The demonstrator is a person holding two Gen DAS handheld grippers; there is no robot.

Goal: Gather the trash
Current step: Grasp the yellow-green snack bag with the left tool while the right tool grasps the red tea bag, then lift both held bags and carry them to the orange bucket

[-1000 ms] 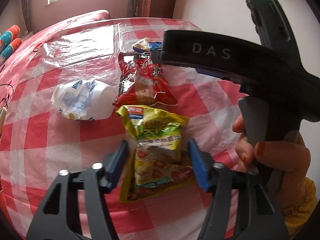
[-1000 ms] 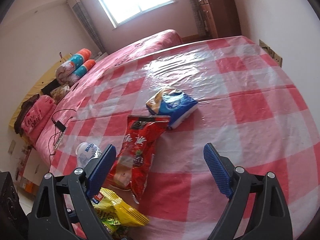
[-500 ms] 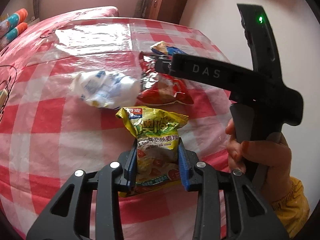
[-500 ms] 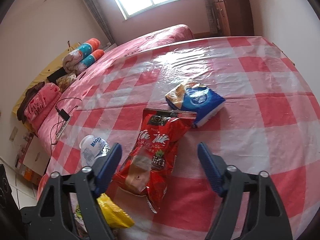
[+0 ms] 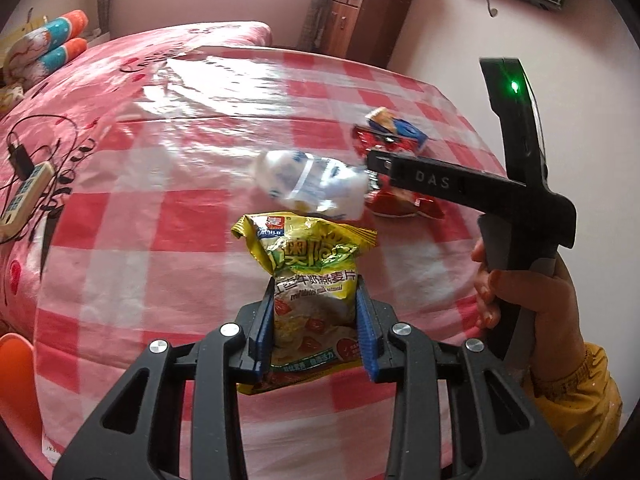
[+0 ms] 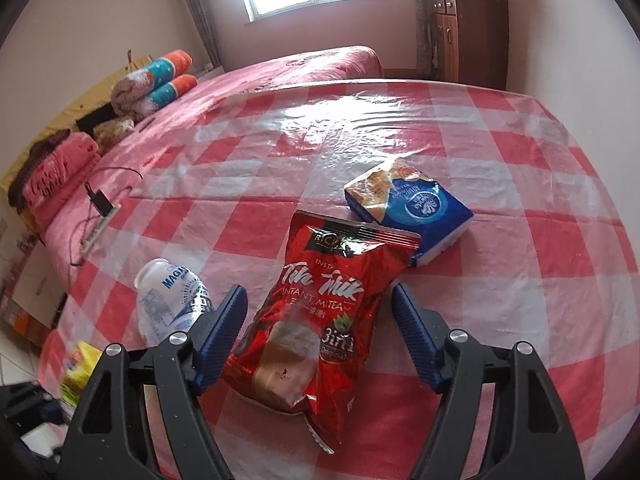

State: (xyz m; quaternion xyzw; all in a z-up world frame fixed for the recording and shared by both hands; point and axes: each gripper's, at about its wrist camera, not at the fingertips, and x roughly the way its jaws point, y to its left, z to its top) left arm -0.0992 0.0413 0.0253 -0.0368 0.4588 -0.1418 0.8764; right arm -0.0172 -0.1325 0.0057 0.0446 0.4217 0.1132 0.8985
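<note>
My left tool had just clamped the yellow packet; my right tool, jaws narrowing, straddled the red packet, not yet gripping.

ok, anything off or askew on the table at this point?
Nothing damaged or spilled. The litter is just strewn: white bottle on its side, blue packet torn open, its corner under the red tea pouch. Left tool is shut on the yellow oatmeal bag; right tool straddles the red pouch, not yet gripping.
</note>
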